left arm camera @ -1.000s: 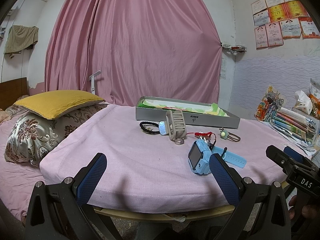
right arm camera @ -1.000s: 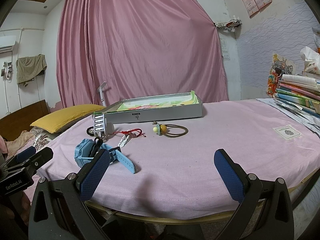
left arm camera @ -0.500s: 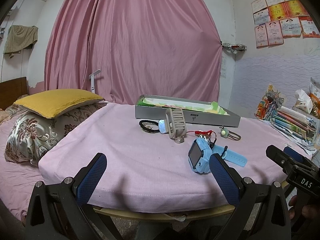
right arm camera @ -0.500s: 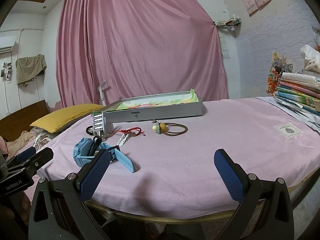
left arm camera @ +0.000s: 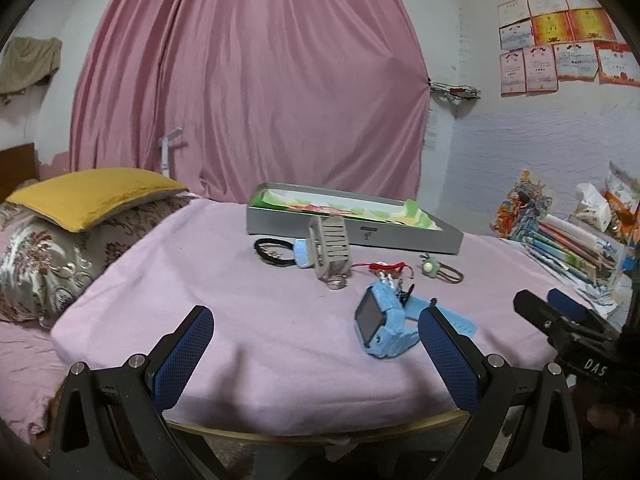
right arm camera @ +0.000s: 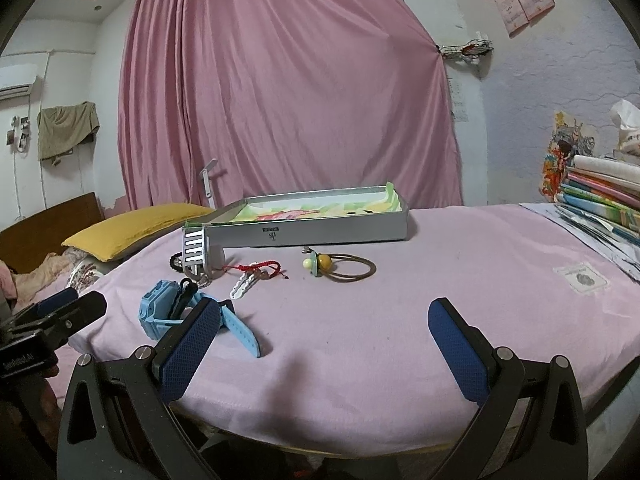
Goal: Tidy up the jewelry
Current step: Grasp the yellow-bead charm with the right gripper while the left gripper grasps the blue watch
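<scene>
A blue child's watch [left arm camera: 380, 322] [right arm camera: 160, 314] lies near the table's front edge. Behind it lie a grey claw hair clip [left arm camera: 330, 250] [right arm camera: 196, 252], a black hair tie [left arm camera: 272, 252], a ring [left arm camera: 337, 282], a red cord bracelet [left arm camera: 386, 267] [right arm camera: 256, 267], a white clip [right arm camera: 244, 286] and a brown hair tie with a bead [left arm camera: 440, 270] [right arm camera: 340, 268]. A grey tray [left arm camera: 352, 236] [right arm camera: 312, 232] lined with coloured paper stands at the back. My left gripper [left arm camera: 312, 344] is open and empty at the front edge, left of the watch. My right gripper [right arm camera: 324, 340] is open and empty, right of the watch.
The round table wears a pink cloth [left arm camera: 240, 300] [right arm camera: 440, 280]. A yellow pillow [left arm camera: 92, 196] on a patterned one lies left on the bed. Stacked books [left arm camera: 568, 248] [right arm camera: 600, 204] crowd the right edge. A pink curtain [left arm camera: 248, 80] hangs behind.
Both grippers have shifted slightly, the table contents drifting a little in view. Both stay open and empty; nothing on the table has moved.
</scene>
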`<state>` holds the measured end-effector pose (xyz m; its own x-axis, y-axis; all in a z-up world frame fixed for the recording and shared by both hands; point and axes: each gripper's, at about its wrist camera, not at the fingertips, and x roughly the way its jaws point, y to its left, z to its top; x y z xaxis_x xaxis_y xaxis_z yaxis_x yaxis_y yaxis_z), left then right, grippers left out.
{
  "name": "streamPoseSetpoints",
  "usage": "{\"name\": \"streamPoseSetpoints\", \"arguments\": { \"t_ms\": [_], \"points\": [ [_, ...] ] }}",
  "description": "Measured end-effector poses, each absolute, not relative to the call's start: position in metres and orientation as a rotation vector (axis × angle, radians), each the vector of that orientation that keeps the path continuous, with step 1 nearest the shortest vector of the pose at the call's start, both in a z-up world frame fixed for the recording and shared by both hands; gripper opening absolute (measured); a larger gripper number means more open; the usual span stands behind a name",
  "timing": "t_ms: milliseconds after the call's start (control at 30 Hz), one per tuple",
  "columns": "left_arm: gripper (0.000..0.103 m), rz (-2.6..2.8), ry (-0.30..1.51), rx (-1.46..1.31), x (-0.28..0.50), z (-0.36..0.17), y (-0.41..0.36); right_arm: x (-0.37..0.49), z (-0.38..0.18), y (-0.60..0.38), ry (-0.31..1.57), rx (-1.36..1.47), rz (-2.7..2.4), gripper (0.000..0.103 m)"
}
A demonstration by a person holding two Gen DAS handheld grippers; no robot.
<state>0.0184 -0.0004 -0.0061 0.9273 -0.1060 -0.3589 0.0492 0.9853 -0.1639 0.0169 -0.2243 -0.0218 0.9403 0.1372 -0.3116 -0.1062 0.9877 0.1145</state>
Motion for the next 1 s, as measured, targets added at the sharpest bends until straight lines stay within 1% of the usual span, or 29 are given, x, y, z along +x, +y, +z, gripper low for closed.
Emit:
{"name": "streamPoseSetpoints", "arguments": {
  "t_ms": [267,367,533,600,633,700,733,800,833,933,1000],
  "points": [
    [0.102,-0.139,0.403,-0.174,0.030,-0.003,-0.007,0.024,-0.021,-0.226,0.340,0.111,0.169,0.102],
    [0.097,-0.160,0.417,-0.177,0.036,-0.003,-0.010,0.028,-0.021,-0.227,0.353,0.118,0.182,0.102],
    [0.087,-0.200,0.446,-0.178,0.045,-0.005,-0.016,0.037,-0.020,-0.227,0.379,0.114,0.204,0.096],
    [0.080,-0.213,0.459,-0.178,0.048,-0.005,-0.019,0.041,-0.020,-0.226,0.392,0.111,0.209,0.094],
    [0.079,-0.218,0.466,-0.178,0.050,-0.005,-0.021,0.043,-0.021,-0.226,0.398,0.112,0.213,0.093],
    [0.072,-0.224,0.479,-0.181,0.054,-0.006,-0.022,0.047,-0.021,-0.227,0.408,0.112,0.217,0.088],
    [0.070,-0.228,0.489,-0.185,0.057,-0.006,-0.023,0.049,-0.021,-0.227,0.414,0.112,0.219,0.088],
    [0.061,-0.232,0.508,-0.189,0.061,-0.006,-0.024,0.053,-0.019,-0.227,0.421,0.111,0.222,0.087],
    [0.059,-0.235,0.516,-0.189,0.063,-0.007,-0.025,0.055,-0.018,-0.227,0.424,0.110,0.222,0.086],
    [0.047,-0.244,0.544,-0.185,0.069,-0.007,-0.028,0.061,-0.016,-0.227,0.443,0.113,0.229,0.084],
    [0.032,-0.249,0.568,-0.183,0.074,-0.008,-0.030,0.066,-0.014,-0.226,0.462,0.110,0.235,0.081]
  ]
}}
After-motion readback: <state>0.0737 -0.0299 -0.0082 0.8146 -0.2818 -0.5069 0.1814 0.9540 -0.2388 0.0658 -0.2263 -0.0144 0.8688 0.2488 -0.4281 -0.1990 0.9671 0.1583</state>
